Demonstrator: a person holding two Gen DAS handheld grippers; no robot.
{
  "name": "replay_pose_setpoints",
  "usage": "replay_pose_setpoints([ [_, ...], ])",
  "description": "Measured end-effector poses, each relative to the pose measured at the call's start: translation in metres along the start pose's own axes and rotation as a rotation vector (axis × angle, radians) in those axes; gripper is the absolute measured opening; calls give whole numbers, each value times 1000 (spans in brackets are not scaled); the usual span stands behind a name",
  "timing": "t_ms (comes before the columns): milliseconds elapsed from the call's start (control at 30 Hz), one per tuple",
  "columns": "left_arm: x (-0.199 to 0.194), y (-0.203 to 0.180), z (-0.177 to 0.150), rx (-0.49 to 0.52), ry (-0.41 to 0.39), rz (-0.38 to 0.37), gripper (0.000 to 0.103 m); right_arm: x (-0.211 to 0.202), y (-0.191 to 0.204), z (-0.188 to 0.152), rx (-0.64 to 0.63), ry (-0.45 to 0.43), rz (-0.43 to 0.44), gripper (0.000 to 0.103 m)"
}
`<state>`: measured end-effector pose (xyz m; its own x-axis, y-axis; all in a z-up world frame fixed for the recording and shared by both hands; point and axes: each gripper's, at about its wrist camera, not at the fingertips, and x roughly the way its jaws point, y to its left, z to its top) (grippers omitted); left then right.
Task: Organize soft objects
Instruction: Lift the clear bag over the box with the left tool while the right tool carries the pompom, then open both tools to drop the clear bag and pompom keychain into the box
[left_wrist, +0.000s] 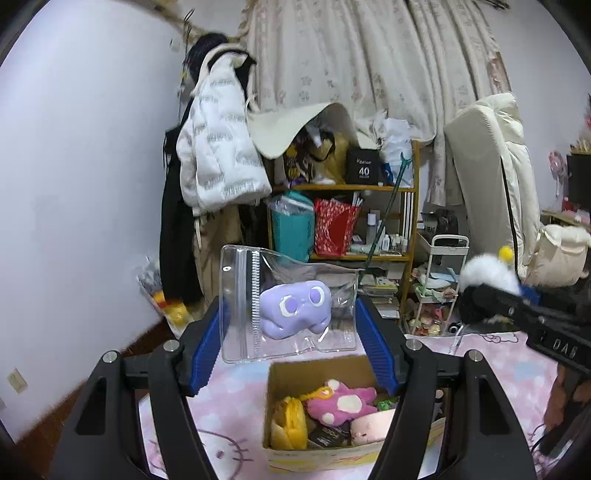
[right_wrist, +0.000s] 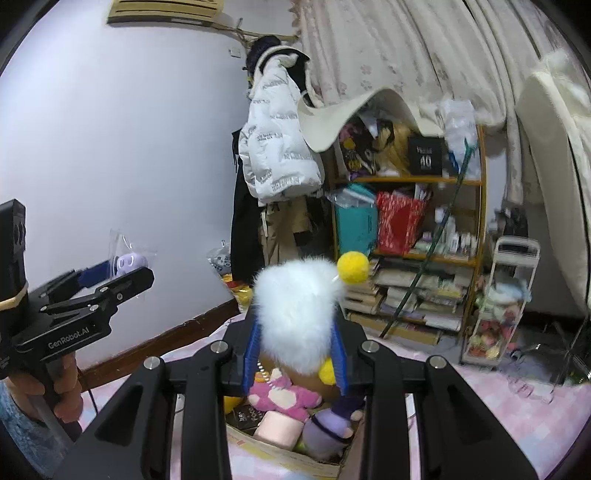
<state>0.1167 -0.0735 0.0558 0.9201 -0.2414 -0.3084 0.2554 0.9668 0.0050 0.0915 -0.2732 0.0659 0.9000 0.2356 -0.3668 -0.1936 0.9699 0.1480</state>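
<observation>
My left gripper (left_wrist: 291, 325) is shut on a clear zip bag (left_wrist: 280, 295) that holds a lilac plush with round eyes (left_wrist: 295, 308); it hangs above a cardboard box (left_wrist: 280, 369) on the pink bed. The box holds a pink spotted plush (left_wrist: 340, 404), a yellow plush (left_wrist: 290, 422) and other soft items. My right gripper (right_wrist: 297, 339) is shut on a fluffy white plush with yellow pompoms (right_wrist: 295, 310), held above the same box (right_wrist: 280, 456). The left gripper (right_wrist: 110, 277) with its bag shows at the left of the right wrist view. The right gripper (left_wrist: 517, 306) shows at the right of the left wrist view.
A wooden shelf (left_wrist: 343, 188) crammed with bags and bottles stands behind, with a white jacket (left_wrist: 218, 155) hanging to its left and a small white cart (left_wrist: 439, 280) to its right. The bed has a pink cartoon sheet (left_wrist: 221, 446). A white wall (left_wrist: 81, 184) is on the left.
</observation>
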Motion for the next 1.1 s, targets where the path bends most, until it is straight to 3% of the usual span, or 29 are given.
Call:
replay_pose_setpoints([
  [200,27,0,-28,23,78,17,68,26,-6,-24,-10,63,0,34],
  [300,38,2,-38,-10,121,-12,68,39,-9,-33,1,89,9,34],
  [533,62,-6,-62,22,210,-17,69,59,-8,-63,2,173,38,35],
  [767,74,-11,-77,26,298,-49,71,65,-8,-73,6,216,28,35],
  [1033,71,-14,-78,45,301,-29,78,59,-8,-75,16,227,14,41],
  [1100,67,-12,-77,45,286,-15,84,56,-8,-72,8,215,4,53],
])
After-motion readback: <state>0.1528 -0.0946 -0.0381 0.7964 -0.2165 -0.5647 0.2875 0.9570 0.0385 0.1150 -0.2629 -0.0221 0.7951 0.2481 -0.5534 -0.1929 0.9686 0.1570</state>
